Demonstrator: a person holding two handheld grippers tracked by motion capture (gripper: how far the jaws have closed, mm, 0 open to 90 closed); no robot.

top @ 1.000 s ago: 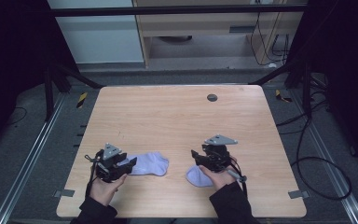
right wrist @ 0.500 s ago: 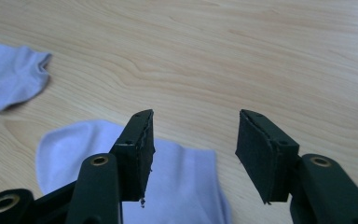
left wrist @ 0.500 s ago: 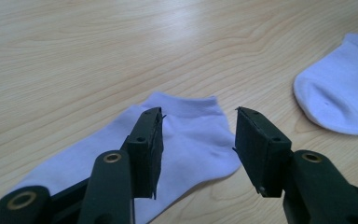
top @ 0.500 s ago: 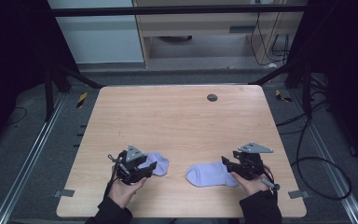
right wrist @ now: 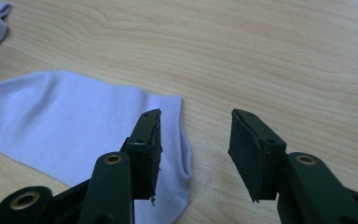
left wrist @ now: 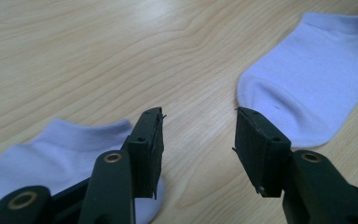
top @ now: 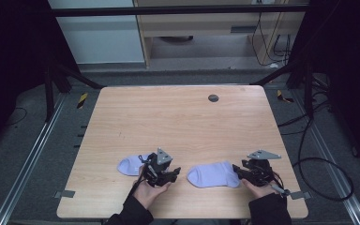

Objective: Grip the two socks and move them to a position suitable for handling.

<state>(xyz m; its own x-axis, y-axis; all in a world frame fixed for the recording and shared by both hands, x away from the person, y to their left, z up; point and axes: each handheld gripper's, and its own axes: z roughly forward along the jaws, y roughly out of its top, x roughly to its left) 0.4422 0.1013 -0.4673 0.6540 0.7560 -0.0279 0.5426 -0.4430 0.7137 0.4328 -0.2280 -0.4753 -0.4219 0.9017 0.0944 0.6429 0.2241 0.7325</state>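
Observation:
Two pale lilac ankle socks lie flat on the wooden table. The left sock sits behind and partly under my left gripper, which is open over bare wood and points at the toe of the right sock. My right gripper is at that sock's cuff end and its jaws have just been closing. They still stand apart, with the cuff edge under one jaw and bare table between the pads.
A small dark round disc sits near the table's far edge. The front edge runs just below both hands. Cables trail over the floor at the right.
Both grippers have moved right. The left one has crossed over the left sock, which now lies behind it. The right sock, bunched before, lies stretched out flat, farther right.

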